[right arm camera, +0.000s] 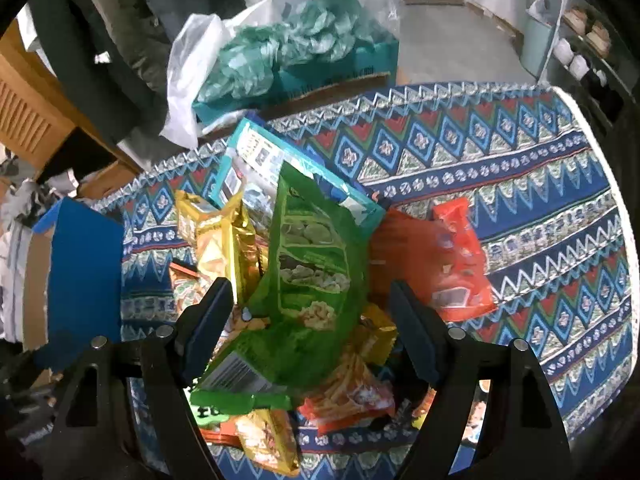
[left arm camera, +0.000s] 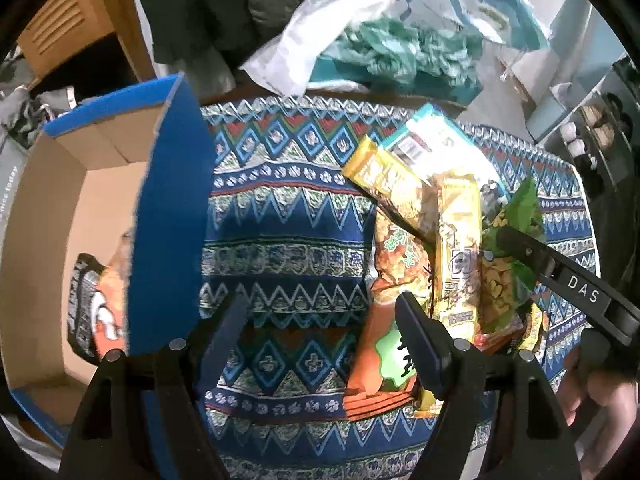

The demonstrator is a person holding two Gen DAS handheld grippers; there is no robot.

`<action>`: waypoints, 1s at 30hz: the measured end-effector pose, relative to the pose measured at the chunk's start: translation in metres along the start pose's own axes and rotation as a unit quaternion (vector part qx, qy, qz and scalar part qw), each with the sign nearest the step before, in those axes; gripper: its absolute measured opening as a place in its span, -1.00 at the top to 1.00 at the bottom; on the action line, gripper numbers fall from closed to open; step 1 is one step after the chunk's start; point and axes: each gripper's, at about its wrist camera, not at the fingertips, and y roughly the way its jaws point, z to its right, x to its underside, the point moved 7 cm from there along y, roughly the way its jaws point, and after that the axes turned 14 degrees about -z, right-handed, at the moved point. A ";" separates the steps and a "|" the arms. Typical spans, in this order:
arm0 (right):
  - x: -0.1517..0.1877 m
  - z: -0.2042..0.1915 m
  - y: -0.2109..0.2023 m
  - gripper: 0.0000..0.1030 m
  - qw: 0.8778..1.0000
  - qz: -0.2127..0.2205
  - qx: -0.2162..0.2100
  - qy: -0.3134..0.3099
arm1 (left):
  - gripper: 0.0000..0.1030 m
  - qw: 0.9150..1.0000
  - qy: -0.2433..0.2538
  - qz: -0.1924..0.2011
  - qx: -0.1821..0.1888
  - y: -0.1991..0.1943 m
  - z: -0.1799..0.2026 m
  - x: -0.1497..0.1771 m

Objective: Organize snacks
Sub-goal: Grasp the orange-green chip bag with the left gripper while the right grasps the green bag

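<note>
Sorting barely starting: one orange packet [left arm camera: 100, 312] lying in cardboard box [left arm camera: 36, 216]; snack pile [right arm camera: 304, 264] waiting on patterned cloth [right arm camera: 520, 184]. Left gripper [left arm camera: 320, 320] gaping, empty, over cloth. Right gripper [right arm camera: 310, 308] gaping, straddling green bag [right arm camera: 308, 248], not gripping.

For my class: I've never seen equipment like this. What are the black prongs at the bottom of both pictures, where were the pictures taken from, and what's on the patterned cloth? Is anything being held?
There is no robot here. A person holds a two-finger grabbing tool in each hand, and each tool carries a wide-angle camera looking along its fingers. One picture comes from the left gripper, the other from the right gripper. On the patterned tablecloth lies a pile of snack packets, including a green bag, an orange bag and a yellow packet. To the left stands a blue cardboard box with one packet already inside. Both grippers are open above the pile; nothing is held.
</note>
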 end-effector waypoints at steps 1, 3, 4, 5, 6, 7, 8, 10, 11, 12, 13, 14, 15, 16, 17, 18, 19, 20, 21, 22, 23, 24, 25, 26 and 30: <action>0.000 0.001 0.005 -0.56 1.000 -0.004 -0.001 0.001 | -0.52 1.000 0.000 -0.004 0.001 0.004 0.001 -0.001; 0.000 0.002 0.011 -0.56 1.000 -0.010 -0.004 0.003 | -0.52 1.000 -0.003 -0.015 0.006 0.013 0.003 -0.002; 0.000 0.003 0.014 -0.55 1.000 -0.014 -0.005 0.003 | -0.52 1.000 -0.005 -0.021 0.010 0.019 0.005 -0.002; 0.001 0.003 0.018 -0.53 1.000 -0.016 -0.007 0.003 | -0.52 1.000 -0.006 -0.026 0.013 0.022 0.005 -0.003; 0.001 0.003 0.020 -0.44 1.000 -0.018 -0.013 0.003 | -0.52 0.999 -0.008 -0.031 0.016 0.027 0.006 -0.003; 0.001 0.002 0.021 -0.37 1.000 -0.019 -0.018 0.003 | -0.52 0.999 -0.009 -0.034 0.017 0.030 0.007 -0.003; 0.002 0.001 0.023 -0.22 0.999 -0.022 -0.027 0.001 | -0.52 0.999 -0.011 -0.038 0.020 0.033 0.008 -0.003; 0.002 -0.001 0.024 -0.12 0.999 -0.025 -0.034 -0.004 | -0.52 0.999 -0.014 -0.043 0.028 0.038 0.009 -0.003; 0.002 -0.002 0.024 0.10 0.999 -0.021 -0.032 -0.008 | -0.52 0.998 -0.016 -0.046 0.032 0.039 0.011 -0.003; 0.002 -0.003 0.022 0.15 0.999 -0.018 -0.028 -0.013 | -0.52 0.998 -0.016 -0.047 0.035 0.040 0.012 -0.003; 0.003 -0.004 0.021 0.18 0.999 -0.016 -0.023 -0.017 | -0.52 0.998 -0.016 -0.049 0.039 0.042 0.014 -0.002; 0.004 -0.004 0.017 0.24 1.000 -0.013 -0.020 -0.019 | -0.52 0.998 -0.015 -0.049 0.040 0.043 0.015 -0.002; 0.004 -0.004 0.015 0.29 1.000 -0.010 -0.018 -0.021 | -0.52 0.998 -0.012 -0.050 0.041 0.044 0.017 -0.001; 0.006 -0.005 0.011 0.30 0.999 -0.007 -0.016 -0.027 | -0.52 0.998 -0.010 -0.051 0.040 0.046 0.018 -0.001; 0.007 -0.005 0.007 0.31 0.999 -0.005 -0.013 -0.030 | -0.52 0.998 -0.007 -0.054 0.038 0.048 0.021 -0.001; 0.009 -0.004 0.003 0.32 0.999 -0.002 -0.011 -0.031 | -0.52 0.998 -0.004 -0.056 0.035 0.050 0.022 -0.001; 0.009 -0.004 0.002 0.32 0.999 -0.001 -0.011 -0.032 | -0.52 0.998 -0.001 -0.059 0.030 0.054 0.024 0.000; 0.012 -0.003 -0.001 0.32 0.999 0.001 -0.014 -0.032 | -0.52 0.998 0.001 -0.061 0.028 0.057 0.025 0.001; 0.013 -0.002 -0.003 0.32 0.999 0.001 -0.016 -0.032 | -0.57 0.998 0.000 -0.060 0.029 0.059 0.026 0.001; 0.015 -0.002 -0.005 0.32 0.999 0.001 -0.020 -0.031 | -0.60 0.998 0.000 -0.059 0.031 0.060 0.026 0.000; 0.019 -0.001 -0.008 0.32 0.999 -0.001 -0.024 -0.031 | -0.61 0.998 -0.001 -0.058 0.034 0.061 0.028 0.000; 0.021 -0.002 -0.008 0.32 0.999 -0.001 -0.025 -0.032 | -0.62 0.998 0.000 -0.057 0.037 0.062 0.028 0.000; 0.024 -0.002 -0.010 0.32 0.999 -0.002 -0.027 -0.035 | -0.62 0.998 0.003 -0.057 0.040 0.064 0.032 -0.001; 0.025 -0.003 -0.011 0.32 0.999 -0.001 -0.027 -0.036 | -0.62 0.998 0.005 -0.057 0.041 0.064 0.034 -0.001; 0.030 -0.004 -0.018 0.32 0.999 0.004 -0.020 -0.041 | -0.64 0.997 0.025 -0.060 0.038 0.070 0.045 0.003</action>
